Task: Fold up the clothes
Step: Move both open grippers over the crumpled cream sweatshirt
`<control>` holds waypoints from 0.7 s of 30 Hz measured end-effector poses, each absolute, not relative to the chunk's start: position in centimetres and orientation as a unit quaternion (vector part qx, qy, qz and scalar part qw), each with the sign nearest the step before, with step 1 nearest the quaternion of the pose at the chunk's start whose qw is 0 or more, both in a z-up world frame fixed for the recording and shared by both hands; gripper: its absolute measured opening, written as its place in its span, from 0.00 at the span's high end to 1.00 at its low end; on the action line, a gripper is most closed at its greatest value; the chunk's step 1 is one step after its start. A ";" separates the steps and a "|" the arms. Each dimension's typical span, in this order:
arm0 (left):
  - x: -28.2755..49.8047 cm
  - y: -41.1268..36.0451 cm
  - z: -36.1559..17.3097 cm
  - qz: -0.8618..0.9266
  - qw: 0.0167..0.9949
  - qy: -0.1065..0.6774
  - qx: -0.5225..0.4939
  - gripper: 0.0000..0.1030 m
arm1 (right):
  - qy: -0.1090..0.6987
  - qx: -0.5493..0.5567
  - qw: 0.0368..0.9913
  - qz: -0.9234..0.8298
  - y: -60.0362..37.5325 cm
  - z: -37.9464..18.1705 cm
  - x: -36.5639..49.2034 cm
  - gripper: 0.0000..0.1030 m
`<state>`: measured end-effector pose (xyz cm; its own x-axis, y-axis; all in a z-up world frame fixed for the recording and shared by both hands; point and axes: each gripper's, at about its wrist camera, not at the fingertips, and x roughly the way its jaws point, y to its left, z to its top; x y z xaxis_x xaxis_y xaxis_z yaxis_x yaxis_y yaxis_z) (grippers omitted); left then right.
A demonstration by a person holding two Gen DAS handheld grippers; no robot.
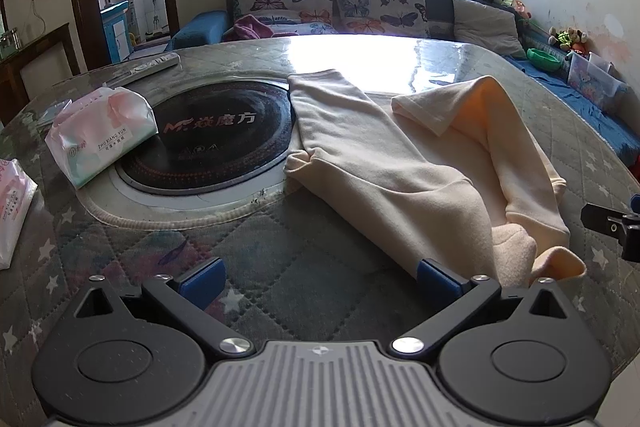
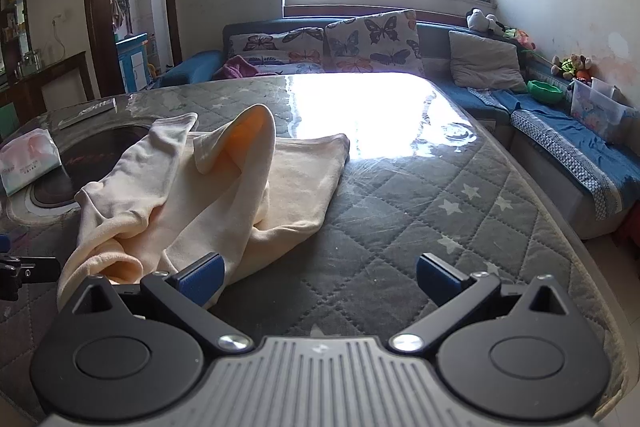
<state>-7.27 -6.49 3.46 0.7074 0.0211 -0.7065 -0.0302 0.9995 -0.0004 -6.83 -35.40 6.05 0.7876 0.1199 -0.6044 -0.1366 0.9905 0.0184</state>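
Note:
A cream garment [image 1: 404, 163] lies crumpled on the quilted grey table [image 1: 304, 259], one part raised in a peak; it also shows in the right wrist view [image 2: 208, 195]. My left gripper [image 1: 320, 283] is open and empty, low over the table, its right fingertip [image 1: 434, 277] at the garment's near edge. My right gripper [image 2: 318, 277] is open and empty, its left fingertip [image 2: 200, 277] over the garment's near hem. A piece of the right gripper [image 1: 616, 227] shows at the right edge of the left wrist view.
A black round hotplate [image 1: 212, 143] is set into the table [image 2: 420, 219], with a tissue pack [image 1: 100, 133] on its left rim and another pack [image 1: 12, 207] at the far left. A remote [image 1: 154, 65] lies at the back. A blue sofa [image 2: 560, 131] runs behind and right.

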 end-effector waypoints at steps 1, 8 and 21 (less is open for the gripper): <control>-7.3 -6.5 3.5 0.015 0.923 0.383 -0.005 0.00 | 0.319 -0.014 0.945 0.068 -35.4 6.1 -6.9 0.00; -7.9 -6.7 3.5 0.014 0.923 0.385 -0.002 0.00 | 0.321 -0.020 0.944 0.070 -35.3 6.1 -7.7 0.00; -9.3 -7.9 3.5 0.010 0.922 0.386 0.021 0.00 | 0.321 -0.036 0.943 0.078 -35.3 6.2 -9.4 0.00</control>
